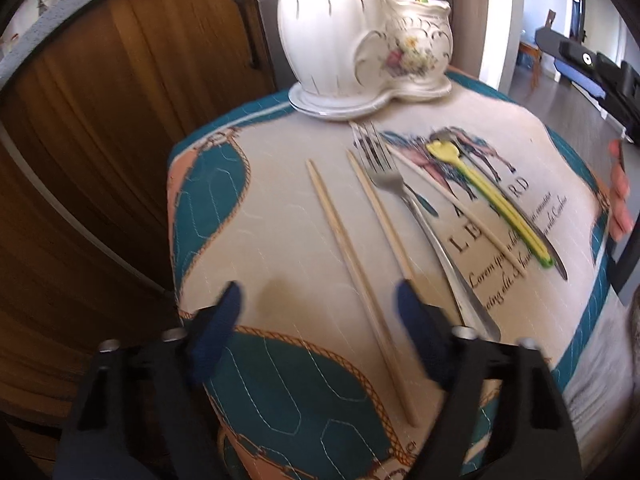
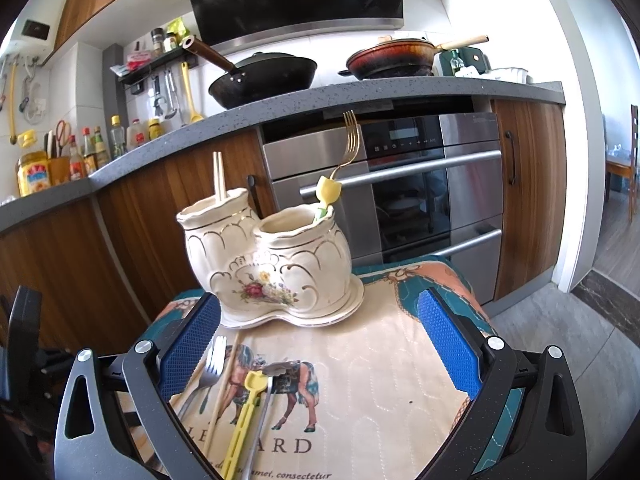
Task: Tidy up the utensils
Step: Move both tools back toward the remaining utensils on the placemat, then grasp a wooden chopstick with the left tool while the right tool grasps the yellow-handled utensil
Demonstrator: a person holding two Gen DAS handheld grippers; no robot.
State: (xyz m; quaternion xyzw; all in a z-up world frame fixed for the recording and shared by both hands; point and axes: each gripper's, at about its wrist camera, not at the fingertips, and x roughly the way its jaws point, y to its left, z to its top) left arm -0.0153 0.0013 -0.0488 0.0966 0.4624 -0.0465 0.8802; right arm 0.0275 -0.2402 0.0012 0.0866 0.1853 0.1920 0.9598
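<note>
A white ceramic double-pot holder point(image 1: 352, 40) point(image 2: 272, 264) stands at the far end of a printed cloth point(image 1: 280, 240). It holds chopsticks point(image 2: 218, 176), a gold fork point(image 2: 349, 140) and a yellow utensil point(image 2: 327, 196). On the cloth lie loose chopsticks point(image 1: 352, 272), a steel fork point(image 1: 404, 196) point(image 2: 208, 372), a yellow utensil point(image 1: 492, 204) point(image 2: 244, 420) and a steel utensil point(image 2: 264, 412). My left gripper point(image 1: 316, 308) is open and empty over the near ends of the chopsticks. My right gripper point(image 2: 320, 344) is open and empty above the cloth, facing the holder.
Wooden cabinet doors point(image 1: 120, 120) and a steel oven point(image 2: 400, 184) stand behind the small table. A grey counter point(image 2: 280, 104) carries pans and bottles. The cloth's edges drop off on the left and right. The right gripper point(image 1: 592, 68) shows at far right in the left wrist view.
</note>
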